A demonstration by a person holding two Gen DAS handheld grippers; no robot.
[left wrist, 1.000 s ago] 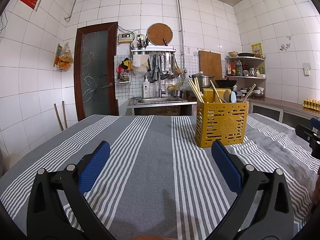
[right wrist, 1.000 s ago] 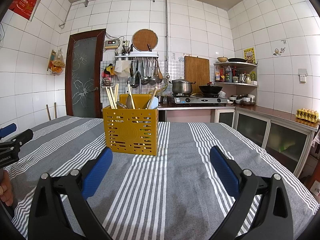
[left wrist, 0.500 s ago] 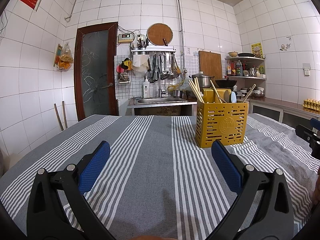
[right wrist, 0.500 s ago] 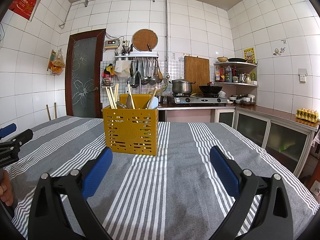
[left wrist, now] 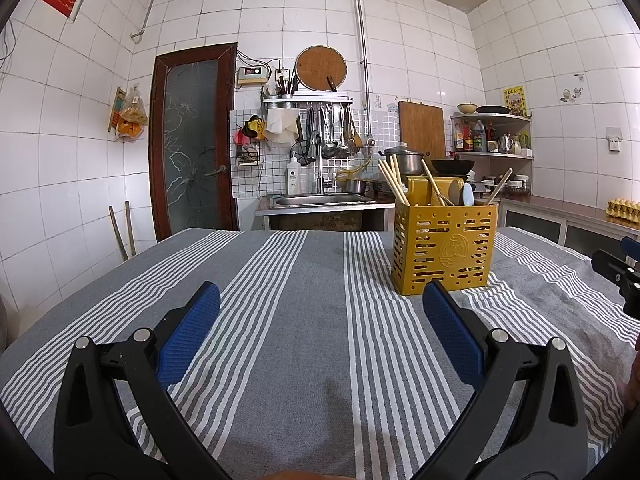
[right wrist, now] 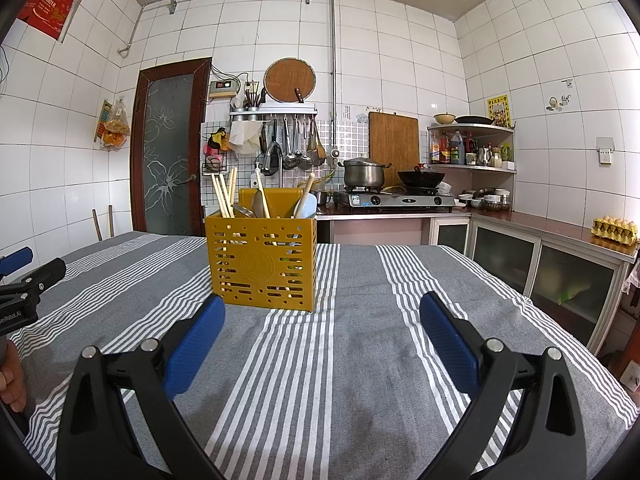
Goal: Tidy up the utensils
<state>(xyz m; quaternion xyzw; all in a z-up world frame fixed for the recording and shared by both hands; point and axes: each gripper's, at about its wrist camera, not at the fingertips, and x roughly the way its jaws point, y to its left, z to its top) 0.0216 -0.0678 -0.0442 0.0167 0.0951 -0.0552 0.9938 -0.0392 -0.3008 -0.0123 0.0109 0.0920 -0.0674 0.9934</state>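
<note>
Left wrist view looks the same as 1 second ago: nothing moved. Left gripper (left wrist: 320,312) and right gripper (right wrist: 322,316) wait, jaws wide apart, empty. Yellow holder (right wrist: 262,262) looks full, so sorting may be done.

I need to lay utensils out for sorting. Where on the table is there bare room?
Bare striped cloth lies left of the yellow holder and between it and the open left tongs; also right of it, ahead of the open right tongs. Only the holder itself is crowded.
</note>
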